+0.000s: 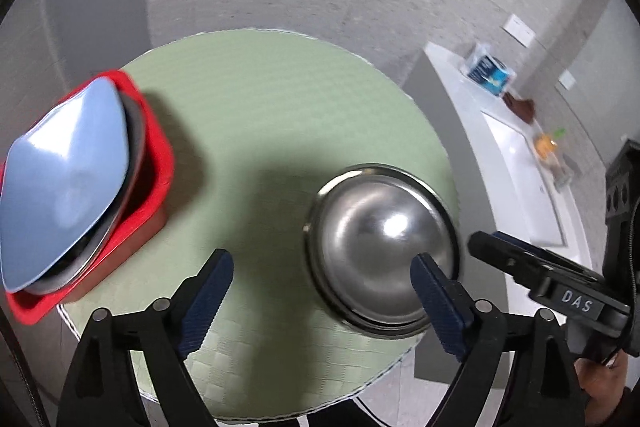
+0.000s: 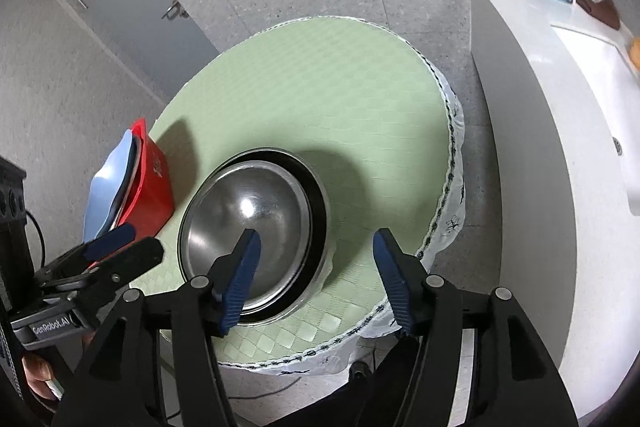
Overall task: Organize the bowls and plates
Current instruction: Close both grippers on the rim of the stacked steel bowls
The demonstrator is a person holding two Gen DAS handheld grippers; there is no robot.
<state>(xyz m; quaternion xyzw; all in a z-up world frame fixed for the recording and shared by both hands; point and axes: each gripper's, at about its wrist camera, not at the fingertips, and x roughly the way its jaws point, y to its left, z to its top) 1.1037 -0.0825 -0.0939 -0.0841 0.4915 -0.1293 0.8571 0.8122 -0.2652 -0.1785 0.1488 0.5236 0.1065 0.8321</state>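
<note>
Jaws on both grippers stand spread, pinching nothing: the left gripper (image 1: 322, 277) and the right gripper (image 2: 316, 259) hang above a round counter (image 2: 320, 87) covered in green checked cloth. Red tray (image 1: 158, 163) sits at the counter's left edge, carrying a blue plate (image 1: 64, 179) tilted over a grey dish. Stainless steel bowl (image 2: 248, 219) rests nested in a dark-rimmed bowl near the front edge, beneath the right gripper's left pad, untouched.
</note>
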